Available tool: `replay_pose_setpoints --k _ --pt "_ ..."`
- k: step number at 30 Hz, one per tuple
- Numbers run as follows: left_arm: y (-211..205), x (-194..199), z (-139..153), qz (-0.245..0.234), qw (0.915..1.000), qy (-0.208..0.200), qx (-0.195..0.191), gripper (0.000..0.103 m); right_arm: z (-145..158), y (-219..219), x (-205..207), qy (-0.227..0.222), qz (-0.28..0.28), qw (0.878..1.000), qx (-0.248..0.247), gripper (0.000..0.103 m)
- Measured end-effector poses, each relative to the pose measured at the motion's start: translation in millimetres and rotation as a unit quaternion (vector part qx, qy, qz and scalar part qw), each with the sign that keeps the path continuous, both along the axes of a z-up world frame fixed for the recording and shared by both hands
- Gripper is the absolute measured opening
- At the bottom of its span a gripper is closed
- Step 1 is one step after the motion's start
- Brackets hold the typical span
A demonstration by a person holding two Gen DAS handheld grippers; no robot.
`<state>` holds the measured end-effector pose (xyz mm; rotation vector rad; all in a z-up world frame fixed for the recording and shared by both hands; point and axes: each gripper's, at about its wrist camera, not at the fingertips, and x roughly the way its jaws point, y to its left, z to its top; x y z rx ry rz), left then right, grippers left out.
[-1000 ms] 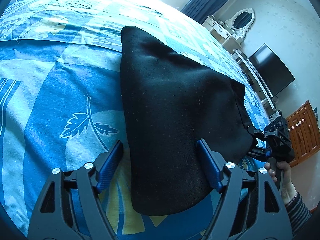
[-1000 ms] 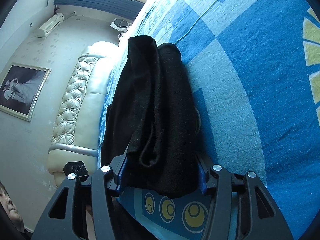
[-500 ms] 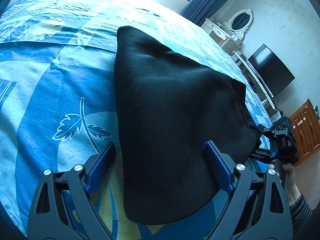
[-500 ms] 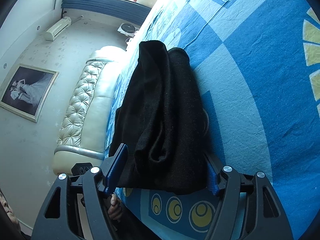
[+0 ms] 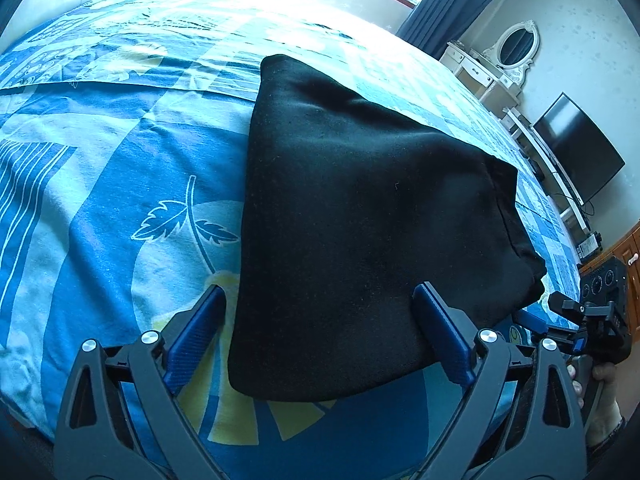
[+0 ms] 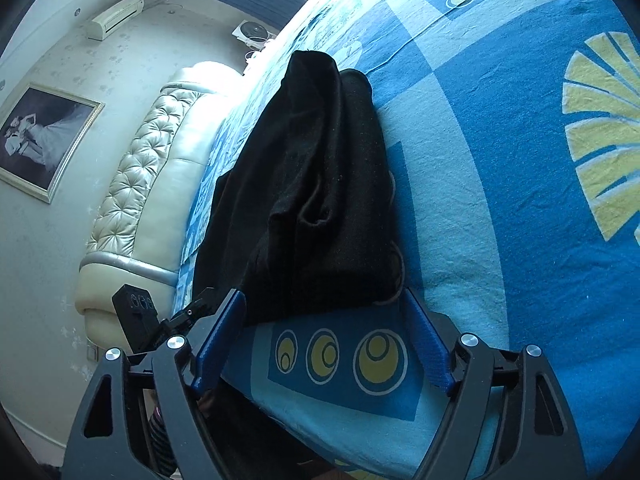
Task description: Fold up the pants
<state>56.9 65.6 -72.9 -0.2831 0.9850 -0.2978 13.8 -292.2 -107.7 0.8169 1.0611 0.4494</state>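
Observation:
The black pants (image 5: 360,216) lie folded in a thick stack on the blue patterned bedsheet (image 5: 100,200). My left gripper (image 5: 320,304) is open, its blue fingers on either side of the stack's near end, not gripping. In the right wrist view the folded pants (image 6: 320,184) show their layered edge. My right gripper (image 6: 324,312) is open and empty, just short of the stack's near edge. The right gripper also shows in the left wrist view (image 5: 592,320) at the bed's right edge.
A cream tufted headboard (image 6: 132,200) stands at the far left. A dressing table with an oval mirror (image 5: 512,44), a television (image 5: 576,148) and a wooden cabinet (image 5: 624,256) line the far wall. The bed's near edge (image 6: 360,432) runs below the right gripper.
Both grippers have backed away from the pants. The right gripper has let go of the stack's edge and opened wider. The pants stay flat on the bed.

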Motion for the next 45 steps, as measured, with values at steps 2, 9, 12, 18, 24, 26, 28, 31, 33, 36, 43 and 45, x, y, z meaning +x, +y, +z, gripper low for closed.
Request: replay_pose_setpoints --k 2,9,12,18,24,26,28,31,33,36,43,45 --pt "-1 -5 4 0.011 0.9999 0.005 0.012 0.095 1 1 -5 -0.001 0.004 1.000 -0.008 0.080" --pt "-9 -38 20 0.041 0.9970 0.000 0.066 0.095 8 -4 -22 0.003 -0.002 0.999 -0.037 0.080" --pt "-17 -53 24 0.048 0.9940 0.003 0.098 0.095 12 -3 -28 0.006 -0.018 0.997 -0.069 0.080" --pt "-35 -71 36 0.052 0.9812 -0.023 0.185 0.095 29 11 -32 -0.012 -0.039 0.985 -0.170 0.080" --pt "-38 -81 54 0.061 0.9790 -0.060 0.185 0.095 44 35 -35 -0.048 -0.019 0.968 -0.245 0.080" --pt "-38 -82 56 0.058 0.9822 -0.059 0.169 0.095 47 41 -36 -0.057 -0.014 0.962 -0.268 0.080" --pt "-42 -84 55 0.050 0.9840 -0.060 0.160 0.095 49 45 -36 -0.064 -0.012 0.956 -0.286 0.081" --pt "-49 -86 53 0.040 0.9834 -0.062 0.166 0.095 51 48 -39 -0.070 -0.015 0.951 -0.301 0.081" --pt "-51 -87 53 0.038 0.9834 -0.060 0.167 0.095 53 48 -41 -0.073 -0.016 0.948 -0.308 0.081" --pt "-51 -86 51 0.041 0.9841 -0.050 0.166 0.095 54 47 -42 -0.075 -0.017 0.947 -0.313 0.081" --pt "-44 -81 48 0.056 0.9837 -0.032 0.168 0.095 53 46 -42 -0.072 -0.016 0.948 -0.310 0.081" --pt "-43 -81 48 0.061 0.9825 -0.033 0.173 0.095 53 48 -42 -0.071 -0.013 0.948 -0.309 0.081"
